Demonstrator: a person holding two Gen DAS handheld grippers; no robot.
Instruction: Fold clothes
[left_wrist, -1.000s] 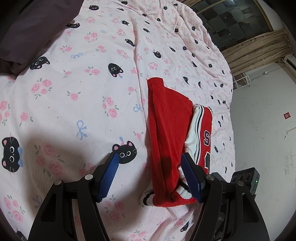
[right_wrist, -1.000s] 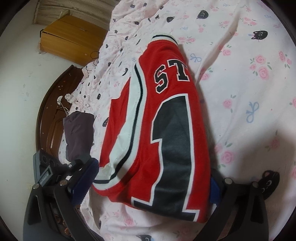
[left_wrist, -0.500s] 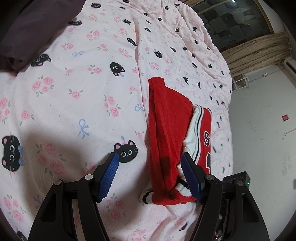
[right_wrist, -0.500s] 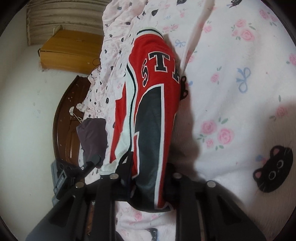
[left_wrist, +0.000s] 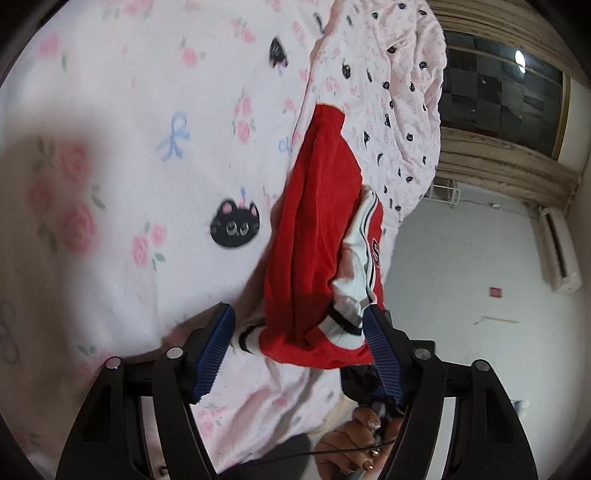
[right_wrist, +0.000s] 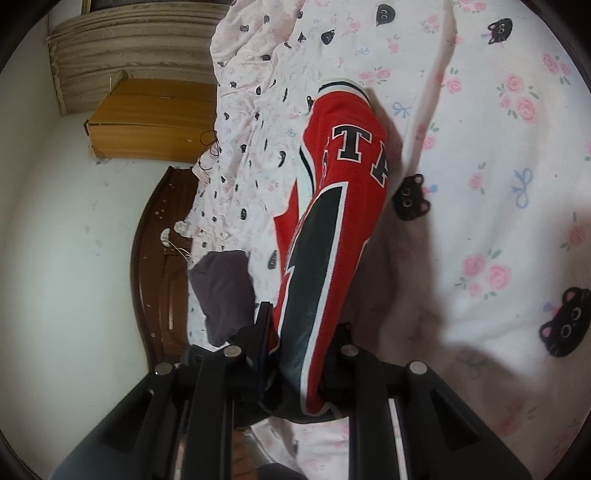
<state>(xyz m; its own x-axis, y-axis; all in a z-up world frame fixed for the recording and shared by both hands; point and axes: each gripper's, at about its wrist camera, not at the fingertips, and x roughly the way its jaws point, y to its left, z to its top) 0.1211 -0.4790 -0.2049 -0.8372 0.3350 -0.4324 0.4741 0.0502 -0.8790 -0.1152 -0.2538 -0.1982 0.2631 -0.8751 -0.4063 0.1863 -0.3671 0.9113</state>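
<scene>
Jersey (right_wrist: 332, 236): folded red bundle with black-and-white lettering, lying on the bed (right_wrist: 498, 184); in your right view it runs from 6 o'clock up toward 12; in your left view it sits right of centre.
Right claw (right_wrist: 303, 354): closed tight on the near end of the jersey; cloth bunches between the jaws.
Left claw (left_wrist: 299, 343): wide open; the striped cuff end lies between the blue pads (left_wrist: 214, 347), gripped by neither.
Handling: soft, light, limp knit, I judge; it will sag and unfold if you lift by one end only; the layers may slide apart.
Where to hold: take the thick stacked edge at the cuff, pinching all layers together; avoid catching the bed sheet beneath.
Nearby: a dark cloth (right_wrist: 225, 291) at 9 o'clock in the right view.
</scene>
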